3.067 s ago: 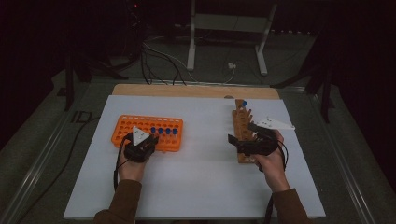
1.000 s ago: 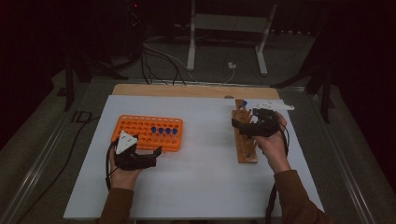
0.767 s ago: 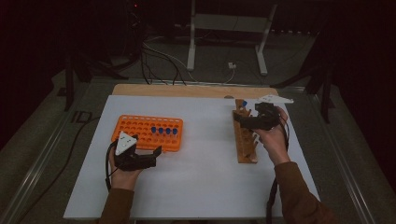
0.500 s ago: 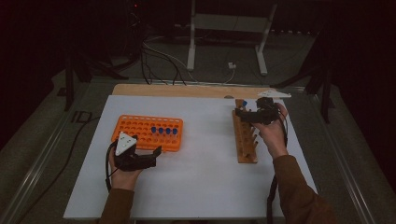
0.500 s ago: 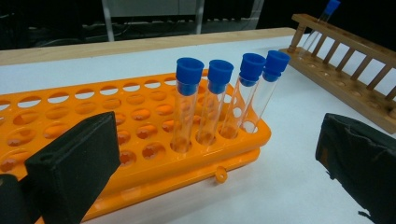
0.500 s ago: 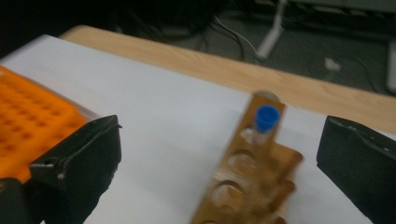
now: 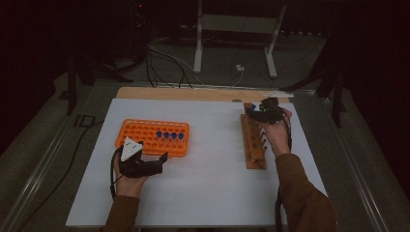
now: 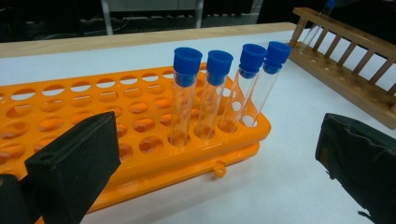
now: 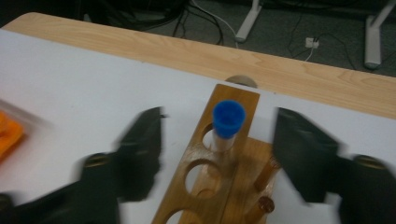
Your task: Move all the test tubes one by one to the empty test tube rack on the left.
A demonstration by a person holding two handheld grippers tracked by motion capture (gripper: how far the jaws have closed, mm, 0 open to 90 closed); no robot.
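Standing in the end hole of the wooden rack (image 9: pixel 219 186), a clear tube with a blue cap (image 9: pixel 228 122) sits upright between the jaws of the right gripper (image 9: pixel 217 149), which have just been closing around it; a gap shows on each side of the tube, so the pads are apart from the glass. From the high view that right gripper (image 7: pixel 263 112) hangs over the far end of the wooden rack (image 7: pixel 253 142), on the right side of the white tabletop (image 7: pixel 208 188). On the left side, the left gripper (image 7: pixel 162 158) rests on the tabletop just beside the near edge of the orange rack (image 7: pixel 145 137), its jaws spread wide with nothing between them. Four more blue-capped tubes (image 8: pixel 219 88) stand in a row at one end of the orange rack (image 8: pixel 70 112), leaning a little, and the wooden rack (image 8: pixel 355 51) lies well apart beyond them.
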